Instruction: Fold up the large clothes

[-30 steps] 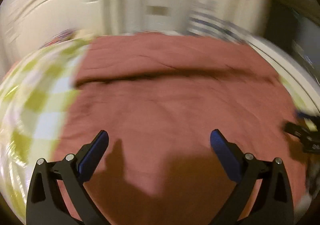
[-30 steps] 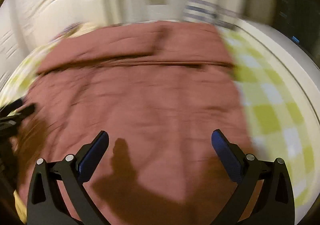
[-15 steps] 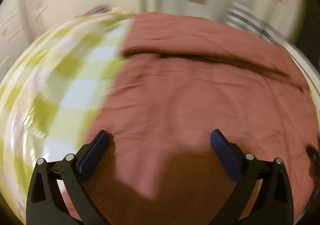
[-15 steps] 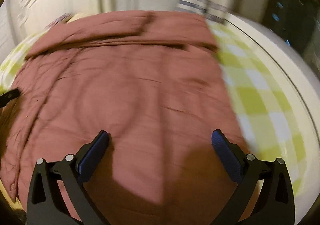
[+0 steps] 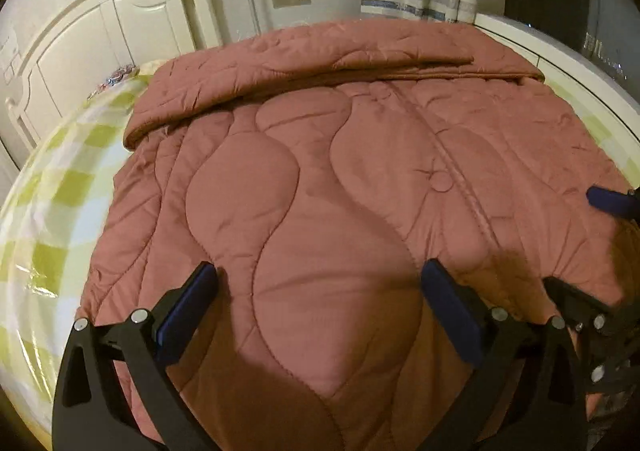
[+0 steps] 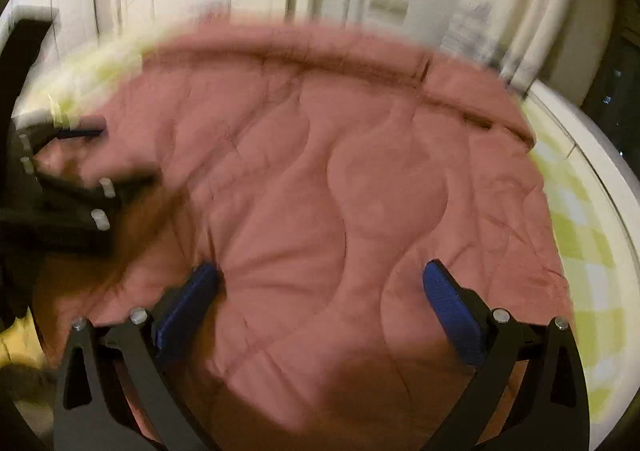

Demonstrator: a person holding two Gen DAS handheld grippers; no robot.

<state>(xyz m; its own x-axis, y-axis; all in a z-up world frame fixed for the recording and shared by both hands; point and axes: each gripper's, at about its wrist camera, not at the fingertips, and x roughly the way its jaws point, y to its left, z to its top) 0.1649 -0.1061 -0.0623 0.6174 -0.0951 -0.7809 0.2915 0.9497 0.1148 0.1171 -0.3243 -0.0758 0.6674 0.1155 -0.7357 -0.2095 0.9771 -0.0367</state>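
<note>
Left of frame in the left wrist view, the yellow-green checked bed sheet (image 5: 52,211) shows beside the quilt (image 5: 320,171), a puffy rust-pink comforter stitched in wavy channels, spread over the bed with its far edge already folded back in a long band across the top. The left tongs (image 5: 320,287) gape wide, empty, low over the quilt's near edge. At right of frame the right tongs (image 6: 320,283) come in, also wide and empty, though their view is blurred. The quilt lies straight ahead of both; a grab at the near hem looks next.
</note>
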